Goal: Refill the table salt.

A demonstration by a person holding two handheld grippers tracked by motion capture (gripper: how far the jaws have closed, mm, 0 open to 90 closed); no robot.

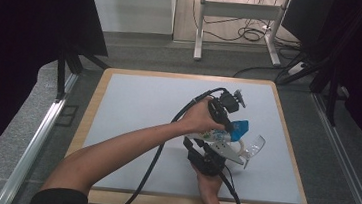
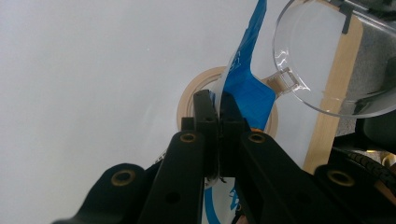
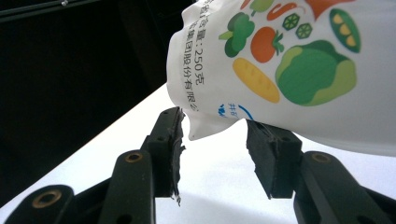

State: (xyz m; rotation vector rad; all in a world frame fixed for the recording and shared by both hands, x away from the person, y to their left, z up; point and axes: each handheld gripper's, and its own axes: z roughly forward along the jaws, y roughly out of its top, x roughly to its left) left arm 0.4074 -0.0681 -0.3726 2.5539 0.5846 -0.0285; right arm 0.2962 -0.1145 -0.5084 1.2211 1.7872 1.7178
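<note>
A white pouch (image 1: pixel 214 134) with a blue top (image 1: pixel 240 128) hangs over the right half of the mat. My left gripper (image 1: pixel 228 127) comes in from above and is shut on the pouch's thin blue edge (image 2: pixel 250 93), its jaws pressed flat together (image 2: pixel 218 106). Below it, my right gripper (image 1: pixel 198 143) stands open. The pouch's printed lower corner (image 3: pixel 198 128) hangs between its two pads (image 3: pixel 173 135) without being pressed. Vegetable pictures cover the pouch's side (image 3: pixel 289 60).
A clear plastic cup with a handle (image 1: pixel 254 145) (image 2: pixel 327 56) lies just right of the pouch. A roll of tape (image 2: pixel 194 92) lies flat under it. The pale mat (image 1: pixel 138 108) sits on a wooden board (image 1: pixel 85 123); dark frames and cables stand beyond.
</note>
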